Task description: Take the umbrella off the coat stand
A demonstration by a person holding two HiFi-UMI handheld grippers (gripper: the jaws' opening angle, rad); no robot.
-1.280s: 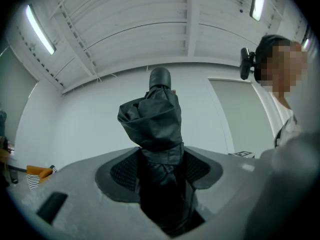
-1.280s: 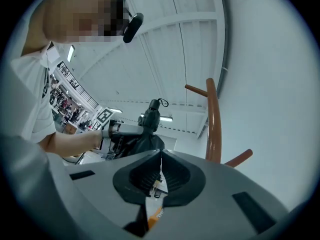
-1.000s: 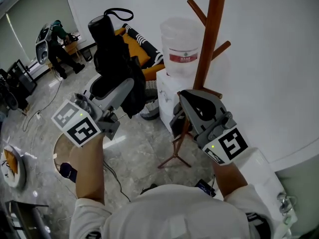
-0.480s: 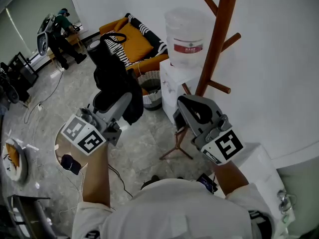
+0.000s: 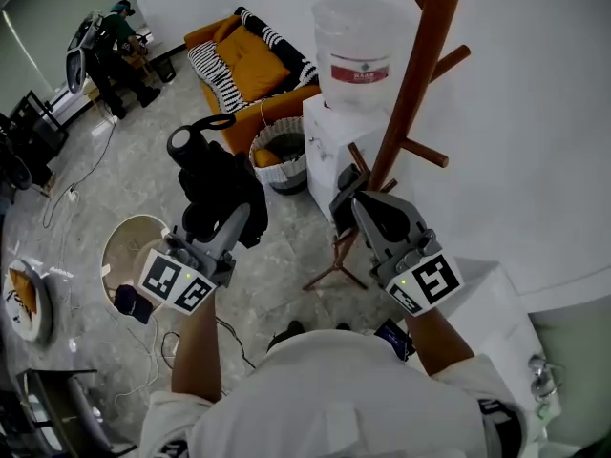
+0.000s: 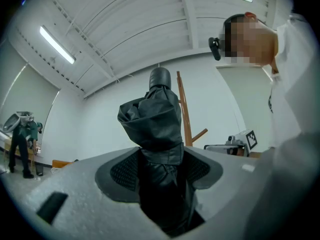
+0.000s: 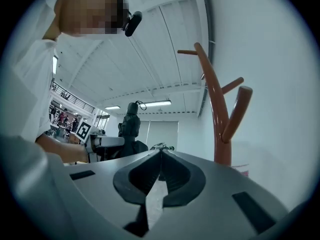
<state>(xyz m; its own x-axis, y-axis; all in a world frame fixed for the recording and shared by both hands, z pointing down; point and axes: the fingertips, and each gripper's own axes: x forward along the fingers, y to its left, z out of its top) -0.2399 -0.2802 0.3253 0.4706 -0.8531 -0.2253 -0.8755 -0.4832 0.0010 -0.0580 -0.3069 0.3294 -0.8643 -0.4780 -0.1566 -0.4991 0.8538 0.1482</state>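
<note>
Umbrella (image 5: 215,175), folded and black, stands upright clamped in the left gripper (image 5: 227,225), apart from the coat stand (image 5: 420,74). The right gripper (image 5: 366,201) is closed on nothing. Held by loose fabric, the umbrella could slide through the jaws or tip over.

Through the head view I look steeply down on a glossy pale grey stone floor (image 5: 286,256) beside a plain white wall (image 5: 544,113). Against the far wall stands an orange sofa (image 5: 243,60) with a black-and-white striped throw (image 5: 212,65) over it. A woven basket (image 5: 280,149) sits just beside the sofa. Next to it is a white cabinet (image 5: 325,132) with a clear water jug (image 5: 358,41), red-labelled, on top. Loose cables (image 5: 86,175) trail over the floor. At far left a person in green (image 5: 119,27) stands by a desk. In the left gripper view I see a white ribbed ceiling (image 6: 150,19) with a lit strip light (image 6: 57,45).
</note>
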